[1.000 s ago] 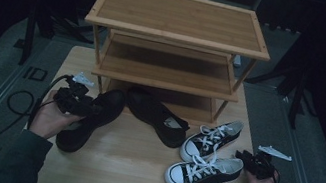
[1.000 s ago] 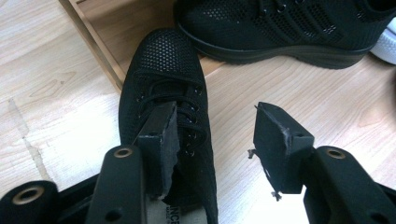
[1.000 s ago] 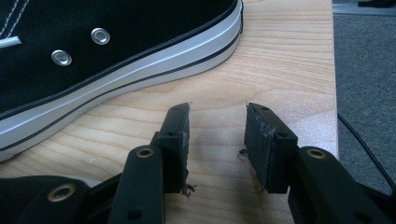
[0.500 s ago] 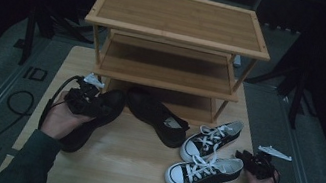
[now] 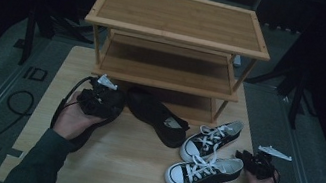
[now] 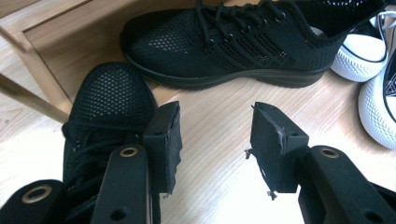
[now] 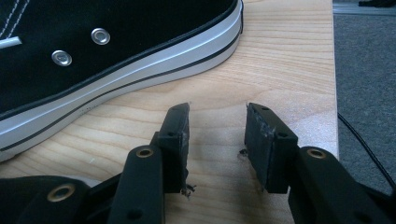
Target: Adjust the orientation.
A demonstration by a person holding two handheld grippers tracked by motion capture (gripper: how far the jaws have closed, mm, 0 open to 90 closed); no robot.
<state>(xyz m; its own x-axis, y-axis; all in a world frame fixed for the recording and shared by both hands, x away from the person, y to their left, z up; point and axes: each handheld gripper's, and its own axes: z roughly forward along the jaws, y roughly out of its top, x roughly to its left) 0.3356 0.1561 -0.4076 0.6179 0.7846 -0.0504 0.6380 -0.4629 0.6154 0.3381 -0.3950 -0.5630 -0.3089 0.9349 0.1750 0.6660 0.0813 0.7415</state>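
A black mesh shoe (image 5: 107,112) lies at the table's left, and my left gripper (image 5: 106,102) hovers over it, held by a hand. In the left gripper view that shoe's toe (image 6: 112,93) sits just left of my open left gripper (image 6: 217,109). Its jaws have just been closing a little with nothing between them, only bare wood. The second black mesh shoe (image 5: 156,116) (image 6: 224,42) lies in front of the rack. My right gripper (image 5: 245,159) (image 7: 218,108) stands open on the table behind the heel of the near black-and-white sneaker (image 5: 205,172) (image 7: 93,56), without touching it.
A three-tier bamboo shoe rack (image 5: 179,18) stands at the back of the wooden table (image 5: 125,176). A second black-and-white sneaker (image 5: 211,135) lies beside the first. The table's right edge (image 7: 334,93) is close to my right gripper. Cables trail off to the left.
My left hand has carried its gripper to the right and slightly toward the rack, over the left black shoe. The right hand and all shoes have stayed put.
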